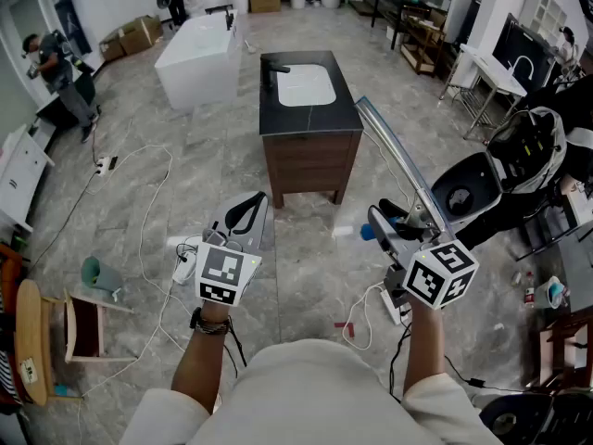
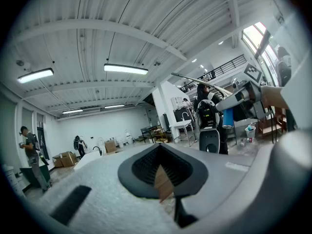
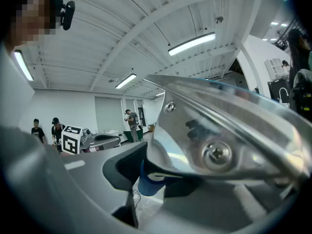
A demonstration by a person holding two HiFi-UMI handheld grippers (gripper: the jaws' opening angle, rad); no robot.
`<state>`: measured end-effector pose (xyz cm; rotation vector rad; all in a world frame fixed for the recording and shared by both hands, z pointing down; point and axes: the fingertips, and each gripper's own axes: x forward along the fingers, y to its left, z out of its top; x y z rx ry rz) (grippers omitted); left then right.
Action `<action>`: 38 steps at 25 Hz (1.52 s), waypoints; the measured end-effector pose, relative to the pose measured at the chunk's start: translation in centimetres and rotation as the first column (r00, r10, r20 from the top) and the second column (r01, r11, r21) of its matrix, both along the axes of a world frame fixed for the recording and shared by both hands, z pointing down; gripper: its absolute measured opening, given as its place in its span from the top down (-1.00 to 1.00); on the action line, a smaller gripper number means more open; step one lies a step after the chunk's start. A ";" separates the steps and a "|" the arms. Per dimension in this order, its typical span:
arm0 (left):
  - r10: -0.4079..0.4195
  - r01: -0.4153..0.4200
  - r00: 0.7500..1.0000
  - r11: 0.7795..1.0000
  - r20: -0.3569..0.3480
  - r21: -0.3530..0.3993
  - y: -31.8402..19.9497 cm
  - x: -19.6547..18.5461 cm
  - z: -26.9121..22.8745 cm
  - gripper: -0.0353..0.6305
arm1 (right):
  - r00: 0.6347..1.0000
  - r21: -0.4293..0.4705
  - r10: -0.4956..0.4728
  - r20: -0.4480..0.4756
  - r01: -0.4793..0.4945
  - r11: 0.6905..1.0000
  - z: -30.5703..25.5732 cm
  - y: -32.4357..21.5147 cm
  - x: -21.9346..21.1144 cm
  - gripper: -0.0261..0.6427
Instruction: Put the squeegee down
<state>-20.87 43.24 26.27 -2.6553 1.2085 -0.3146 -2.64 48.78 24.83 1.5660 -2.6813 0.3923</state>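
The squeegee has a long metal blade and a short blue handle. My right gripper is shut on that handle and holds it at chest height, with the blade slanting up and away toward the cabinet. In the right gripper view the shiny metal head with its screw fills the frame, and the blue handle sits between the dark pads. My left gripper hangs level to the left, shut with nothing in it. From the left gripper view the squeegee shows at the right.
A dark wooden vanity with a black top and white basin stands straight ahead. A white bathtub is farther back left, and a black-and-white toilet is at the right. Cables and a power strip lie on the floor. A wooden stool is at the left.
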 end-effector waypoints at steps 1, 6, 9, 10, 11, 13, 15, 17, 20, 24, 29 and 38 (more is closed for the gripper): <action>0.002 -0.002 1.000 1.000 0.001 -0.001 -0.2 0.1 -0.1 0.90 | 1.000 0.002 0.002 0.003 -0.003 1.000 -0.1 -0.2 0.2 0.60; 0.005 -0.005 1.000 1.000 0.007 -0.006 -0.6 0.4 -0.4 0.90 | 1.000 0.004 0.005 0.017 -0.005 1.000 -0.8 -0.8 0.6 0.59; 0.006 -0.006 1.000 1.000 0.006 -0.007 0.3 0.0 0.0 0.90 | 1.000 0.002 0.001 0.019 -0.001 1.000 -0.4 0.0 0.1 0.59; 0.006 -0.006 1.000 1.000 0.007 -0.009 0.4 0.0 0.1 0.90 | 1.000 0.000 -0.002 0.019 0.002 1.000 -0.2 0.1 0.1 0.59; 0.006 -0.006 1.000 1.000 0.007 -0.011 0.4 0.0 0.1 0.90 | 1.000 -0.003 -0.003 0.018 0.003 1.000 -0.1 0.1 0.1 0.59; 0.007 -0.007 1.000 1.000 0.008 -0.014 0.4 0.1 0.3 0.90 | 1.000 -0.009 -0.005 0.018 0.005 1.000 0.1 0.0 0.1 0.59; 0.010 -0.010 1.000 1.000 0.007 -0.015 0.4 0.3 0.4 0.90 | 1.000 -0.010 -0.005 0.020 0.005 1.000 0.1 0.0 0.2 0.59; 0.013 -0.013 1.000 1.000 0.008 -0.014 0.4 0.3 0.3 0.90 | 1.000 -0.008 -0.006 0.023 0.006 1.000 0.0 0.0 0.1 0.59; 0.016 -0.016 1.000 1.000 0.007 -0.016 0.3 0.2 0.2 0.90 | 1.000 -0.008 -0.007 0.021 0.007 1.000 -0.2 -0.1 0.0 0.59; 0.020 -0.019 1.000 1.000 0.011 -0.023 0.6 0.5 1.0 0.90 | 1.000 -0.014 0.000 0.023 0.001 1.000 0.5 0.2 0.3 0.59; 0.019 -0.019 1.000 1.000 0.011 -0.016 1.4 1.1 1.4 0.90 | 1.000 -0.014 0.002 0.026 -0.002 1.000 1.3 1.1 1.1 0.59; 0.012 -0.011 1.000 1.000 0.020 -0.017 1.0 2.3 1.1 0.90 | 0.999 -0.014 -0.005 0.046 0.006 1.000 0.9 0.5 2.2 0.59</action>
